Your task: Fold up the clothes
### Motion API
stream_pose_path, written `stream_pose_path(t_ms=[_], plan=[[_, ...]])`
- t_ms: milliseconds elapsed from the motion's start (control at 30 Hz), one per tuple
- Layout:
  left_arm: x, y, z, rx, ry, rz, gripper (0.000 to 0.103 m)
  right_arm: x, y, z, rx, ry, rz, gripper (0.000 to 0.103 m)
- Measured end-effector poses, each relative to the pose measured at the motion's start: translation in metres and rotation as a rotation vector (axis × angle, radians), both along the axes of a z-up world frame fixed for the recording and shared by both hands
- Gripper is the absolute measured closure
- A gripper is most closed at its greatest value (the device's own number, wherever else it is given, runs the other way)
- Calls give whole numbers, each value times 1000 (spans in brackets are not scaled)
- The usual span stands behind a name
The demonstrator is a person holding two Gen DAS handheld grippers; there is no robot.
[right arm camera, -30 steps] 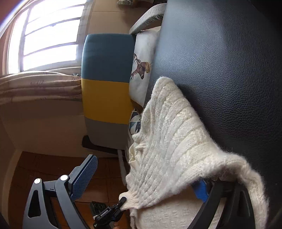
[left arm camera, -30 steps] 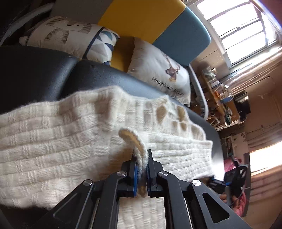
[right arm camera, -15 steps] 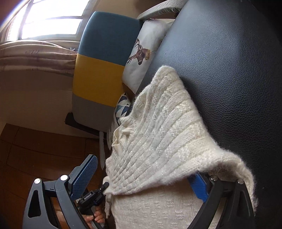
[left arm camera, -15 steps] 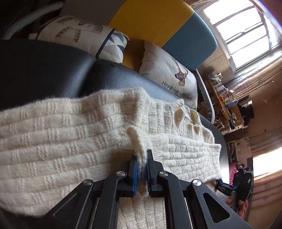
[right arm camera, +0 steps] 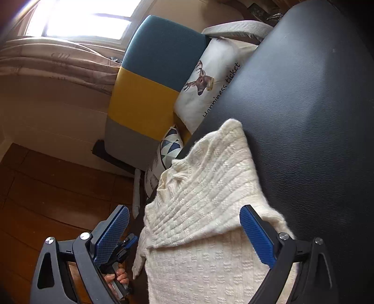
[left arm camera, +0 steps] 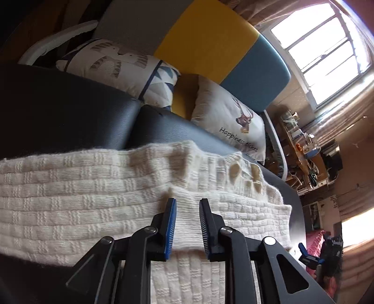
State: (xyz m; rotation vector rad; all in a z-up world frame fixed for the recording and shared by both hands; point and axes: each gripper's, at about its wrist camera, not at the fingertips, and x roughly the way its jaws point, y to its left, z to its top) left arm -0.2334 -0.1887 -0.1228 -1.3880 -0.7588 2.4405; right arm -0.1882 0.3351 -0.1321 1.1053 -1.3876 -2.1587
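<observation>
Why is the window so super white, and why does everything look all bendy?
In the left wrist view the window is blown out by daylight, so its panes go plain white; the fisheye lens bends the room's edges, and the corners fall dark. In the right wrist view the window glares too, and light gleams off the black cushion, while the cream sweater stays sharp.

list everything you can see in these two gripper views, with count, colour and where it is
sweater: one, cream knit, folded on the black cushion
cushion: black leather, two sections, under the sweater
pillows: two; deer print and triangle print, behind the cushion
chair back: one, teal, yellow and grey, behind the pillows
window: bright, far wall
floor: brown wood
left gripper: black, blue pads, jaws opening, over the sweater, gripping nothing
right gripper: black, blue pads, open over the sweater
hand: one, on the left gripper's handle
</observation>
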Motion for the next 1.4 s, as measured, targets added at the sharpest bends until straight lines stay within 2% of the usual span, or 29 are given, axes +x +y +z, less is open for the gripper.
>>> stream_pose_path(t_ms=[67,167,200,267,300,433,533,633,733,800,833,900,933,1000,1133,1233,1333,1400], plan=[[-5,18,-4,-39,3,-42,75,-13,-12,-9,-7,-21,20,5],[-12,38,-27,-64,-70,-82,75,-22,-19,-34,41,-115,19,7],[-14,43,-37,-78,-105,-87,75,-19,-16,-41,37,-116,8,19],[-9,42,-39,-66,-78,-87,75,-13,-10,-54,29,-115,-6,26],[-6,41,-37,-65,-65,-90,75,-12,-8,-52,38,-106,5,26],[3,43,-16,-99,1,-100,74,-11,-6,-24,189,-59,14,25],[5,46,-1,-87,70,-107,71,-22,-15,2,346,15,28,25],[-1,51,4,-101,93,-115,69,-46,-38,13,518,53,89,25],[-7,53,-4,-130,76,-119,68,-73,-69,10,711,80,179,25],[-9,52,-20,-149,30,-120,67,-90,-78,-1,792,58,217,25],[-10,50,-32,-156,-11,-116,67,-98,-77,-12,814,19,229,26],[-6,40,-43,-80,-1,-104,68,-112,-75,-30,856,-30,244,27],[-4,35,-45,-46,11,-102,68,-112,-76,-30,873,8,236,28],[-5,25,-47,16,-9,-72,71,-111,-78,-32,898,20,241,28],[-3,28,-31,-9,18,-63,72,-110,-87,-26,950,17,261,28],[1,27,-7,6,110,-67,70,-101,-99,-10,956,58,258,28],[-4,31,1,-29,128,-84,64,-86,-126,2,937,128,309,28],[-10,36,-11,-57,68,-100,64,-77,-145,0,939,146,359,28]])
